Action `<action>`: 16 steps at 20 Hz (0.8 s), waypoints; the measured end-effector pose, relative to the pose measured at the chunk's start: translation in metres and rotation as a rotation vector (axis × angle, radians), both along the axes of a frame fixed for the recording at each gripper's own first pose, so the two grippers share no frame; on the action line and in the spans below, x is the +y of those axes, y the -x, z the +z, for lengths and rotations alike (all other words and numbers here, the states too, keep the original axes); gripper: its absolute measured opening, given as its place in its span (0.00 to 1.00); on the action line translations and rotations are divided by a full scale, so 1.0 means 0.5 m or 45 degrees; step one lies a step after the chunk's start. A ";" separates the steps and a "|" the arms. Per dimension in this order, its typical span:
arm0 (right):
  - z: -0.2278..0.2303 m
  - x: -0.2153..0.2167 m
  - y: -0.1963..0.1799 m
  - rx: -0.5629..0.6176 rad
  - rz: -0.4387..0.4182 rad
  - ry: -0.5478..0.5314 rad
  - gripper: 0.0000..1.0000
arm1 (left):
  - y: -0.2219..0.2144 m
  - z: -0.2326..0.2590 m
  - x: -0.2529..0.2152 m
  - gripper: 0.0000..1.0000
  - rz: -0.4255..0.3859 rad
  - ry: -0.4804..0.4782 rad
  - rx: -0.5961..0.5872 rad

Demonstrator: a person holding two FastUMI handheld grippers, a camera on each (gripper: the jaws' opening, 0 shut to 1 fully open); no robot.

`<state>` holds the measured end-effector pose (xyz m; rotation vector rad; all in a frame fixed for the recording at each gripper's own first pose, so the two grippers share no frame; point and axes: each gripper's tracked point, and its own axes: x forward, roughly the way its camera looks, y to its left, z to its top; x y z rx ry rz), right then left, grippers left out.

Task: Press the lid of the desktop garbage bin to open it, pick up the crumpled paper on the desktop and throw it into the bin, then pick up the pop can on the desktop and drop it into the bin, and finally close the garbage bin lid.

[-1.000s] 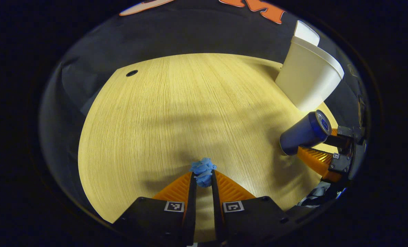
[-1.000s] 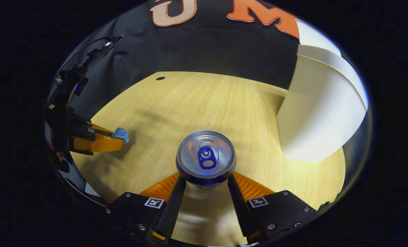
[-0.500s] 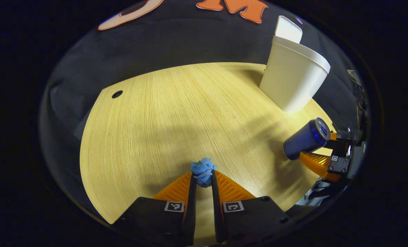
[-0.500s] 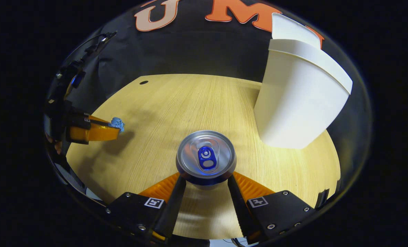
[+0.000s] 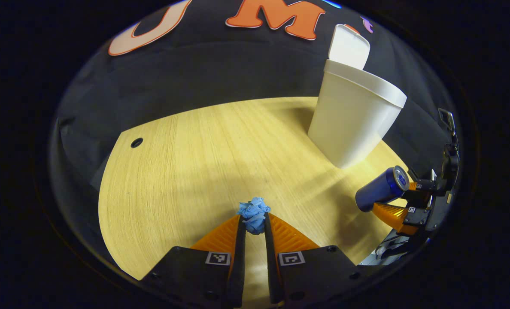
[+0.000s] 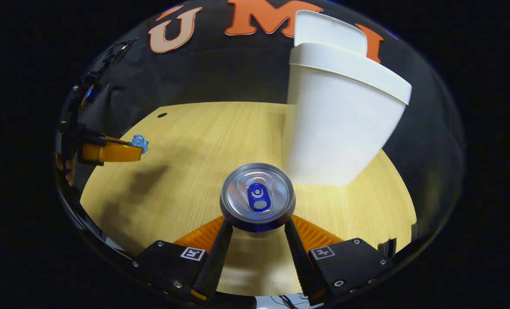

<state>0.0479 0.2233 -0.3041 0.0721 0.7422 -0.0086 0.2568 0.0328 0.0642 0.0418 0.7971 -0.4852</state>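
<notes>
Gripping crumpled paper [image 5: 253,213], left hand-held gripper [image 5: 253,223]; right hand-held gripper [image 6: 257,223] clamps pop can [image 6: 257,197] (bin [image 6: 336,124] lid up).

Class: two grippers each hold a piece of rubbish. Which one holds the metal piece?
The right gripper: its fingers clamp the blue pop can; the left gripper pinches crumpled paper.

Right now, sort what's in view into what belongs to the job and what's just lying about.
Job:
- bin, lid up
- crumpled paper in left tongs
- pop can in right tongs

Lying about:
- wooden desktop
- cable hole
</notes>
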 end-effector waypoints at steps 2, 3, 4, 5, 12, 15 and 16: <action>-0.001 -0.003 0.000 0.006 -0.029 -0.006 0.74 | -0.013 0.025 -0.032 0.27 -0.016 0.003 -0.039; -0.001 -0.002 -0.003 0.009 -0.043 -0.006 0.74 | -0.020 0.038 -0.048 0.27 -0.024 0.007 -0.055; 0.001 -0.001 -0.003 0.011 -0.055 -0.008 0.74 | -0.023 0.049 -0.066 0.27 -0.031 0.013 -0.068; 0.002 -0.001 -0.003 0.010 -0.067 -0.008 0.74 | -0.029 0.065 -0.081 0.27 -0.038 0.022 -0.083; 0.008 0.000 -0.001 0.013 -0.156 -0.017 0.74 | -0.066 0.158 -0.185 0.27 -0.108 0.099 -0.168; 0.009 0.002 -0.003 0.011 -0.192 -0.025 0.74 | -0.083 0.191 -0.228 0.27 -0.129 0.132 -0.202; 0.004 -0.001 -0.004 0.009 -0.204 -0.027 0.74 | -0.088 0.204 -0.238 0.27 -0.137 0.141 -0.216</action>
